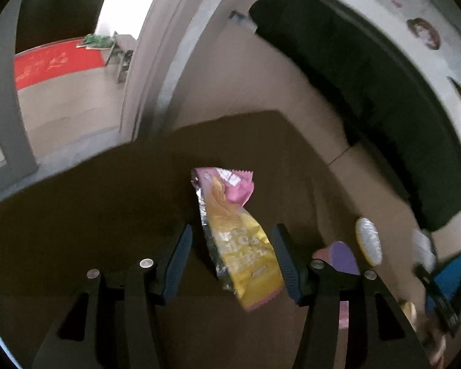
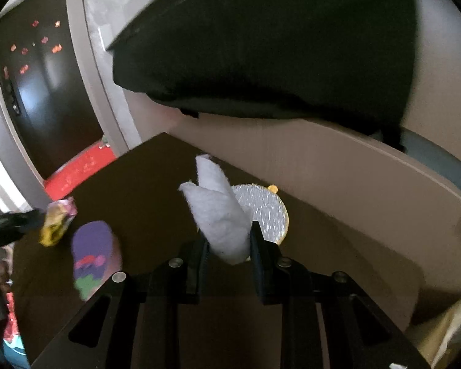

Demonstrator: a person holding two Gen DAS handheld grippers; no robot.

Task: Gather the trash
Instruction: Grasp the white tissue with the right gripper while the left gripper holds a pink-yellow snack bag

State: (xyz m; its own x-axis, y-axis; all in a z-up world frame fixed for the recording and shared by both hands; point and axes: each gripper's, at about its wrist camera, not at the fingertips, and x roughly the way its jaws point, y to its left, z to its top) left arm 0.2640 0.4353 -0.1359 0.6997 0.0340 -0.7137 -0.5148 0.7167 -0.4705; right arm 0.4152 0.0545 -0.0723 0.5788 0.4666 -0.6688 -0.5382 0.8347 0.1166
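Crinkled pink-and-yellow foil snack wrapper [image 1: 233, 240] between the spread pads of the left hand-held gripper [image 1: 230, 258], apparently untouched; white crumpled tissue wad [image 2: 221, 215] pinched in the right hand-held gripper [image 2: 227, 255].
Both featherlight, soft; foil likely slippery, best pinched across its creased middle. Further right on the dark brown tabletop [image 1: 107, 190]: purple printed packet [image 2: 92, 249], silvery round foil lid [image 2: 267, 209]. Beyond: red mat [image 1: 55, 64], black sofa [image 1: 368, 92], beige floor.

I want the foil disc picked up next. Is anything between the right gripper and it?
Yes. The right gripper is shut on a white tissue, whose wad covers the near left edge of the foil disc on the table just beyond the fingertips. Nothing else visible stands between them.
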